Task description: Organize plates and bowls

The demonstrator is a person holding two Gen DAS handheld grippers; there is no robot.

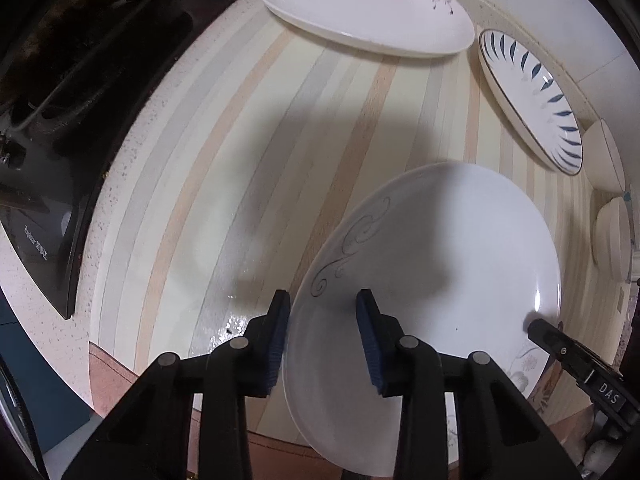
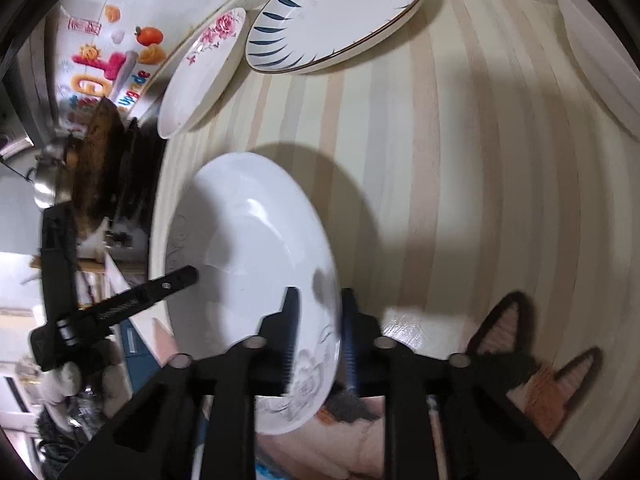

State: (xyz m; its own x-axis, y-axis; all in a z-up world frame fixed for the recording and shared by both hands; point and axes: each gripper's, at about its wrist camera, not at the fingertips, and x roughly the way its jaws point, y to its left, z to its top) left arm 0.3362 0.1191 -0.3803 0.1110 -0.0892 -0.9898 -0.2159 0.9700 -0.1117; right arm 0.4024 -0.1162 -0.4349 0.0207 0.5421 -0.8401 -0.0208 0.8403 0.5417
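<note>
1. We see the white plate (image 1: 432,280) with grey swirl marks lying on the striped mat (image 1: 240,160), at about 4 o'clock in the left wrist view.
2. Our left gripper (image 1: 324,340) straddles the plate's rim at 6 o'clock. One blue pad sits outside the rim and one inside; the pads appear to press the rim, though the contact line is hard to read.
3. Our right gripper (image 2: 320,336) straddles the opposite rim of the same plate, at 6 o'clock in the right wrist view. Its jaws are nearly together and pinch the rim; this picture is blurred there.
4. Each gripper shows in the other's view as a black finger reaching over the plate's edge.
5. The rose-pattern plate (image 1: 360,12) lies at 12 o'clock in the left wrist view.
6. The blue-leaf plate (image 1: 532,104) lies at 2 o'clock, just beside the rose-pattern plate.
7. Two pale bowls (image 1: 608,196) stand at 3 o'clock.
8. A dark stove (image 1: 72,92) occupies 9 to 10 o'clock, off the mat.
</note>
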